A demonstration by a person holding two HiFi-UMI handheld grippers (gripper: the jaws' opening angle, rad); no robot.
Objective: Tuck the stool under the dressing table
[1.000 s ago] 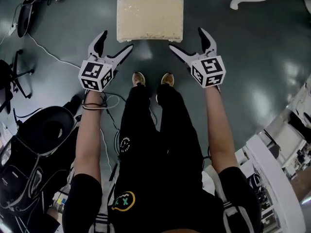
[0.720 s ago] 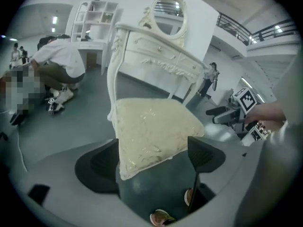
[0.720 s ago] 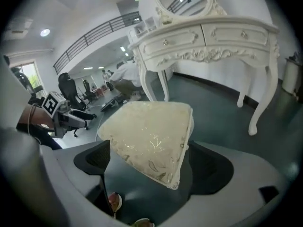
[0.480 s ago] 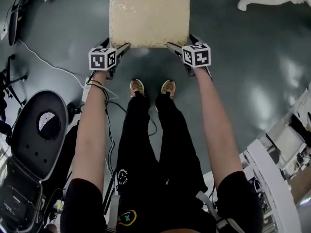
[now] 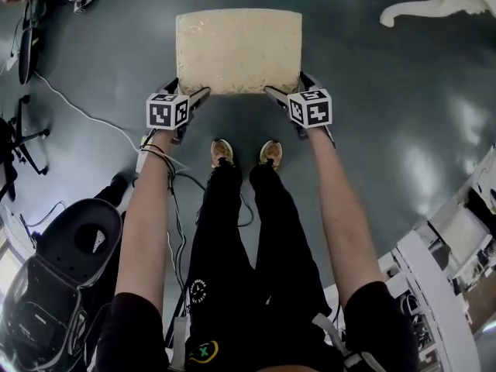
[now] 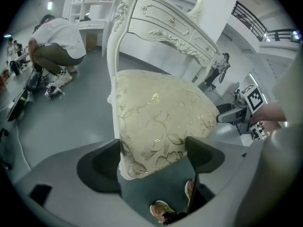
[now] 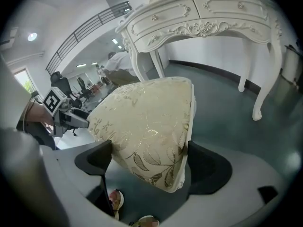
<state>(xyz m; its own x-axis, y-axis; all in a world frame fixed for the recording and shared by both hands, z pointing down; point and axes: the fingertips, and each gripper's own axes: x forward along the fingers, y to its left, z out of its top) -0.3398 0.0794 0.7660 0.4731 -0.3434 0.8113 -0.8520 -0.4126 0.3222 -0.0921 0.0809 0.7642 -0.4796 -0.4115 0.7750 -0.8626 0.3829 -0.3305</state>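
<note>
The stool (image 5: 239,49) has a cream, gold-patterned cushion and stands on the grey floor in front of my feet. My left gripper (image 5: 188,87) straddles its near left corner. In the left gripper view the cushion (image 6: 161,112) fills the gap and both pads lie against it. My right gripper (image 5: 287,85) straddles the near right corner, and there too the cushion (image 7: 147,122) sits between the pads and touches both. The white carved dressing table (image 7: 203,18) stands beyond the stool, and one of its curved legs (image 5: 422,6) shows in the head view.
A person (image 6: 54,41) crouches on the floor left of the dressing table. Cables (image 5: 77,91) trail over the floor at the left, by black equipment (image 5: 70,231). My shoes (image 5: 244,152) stand just behind the stool. White furniture (image 5: 434,285) lines the right edge.
Both grippers came down from in front of the stool onto its two near corners, wrists rolling level. Over the last half second they have hardly moved.
</note>
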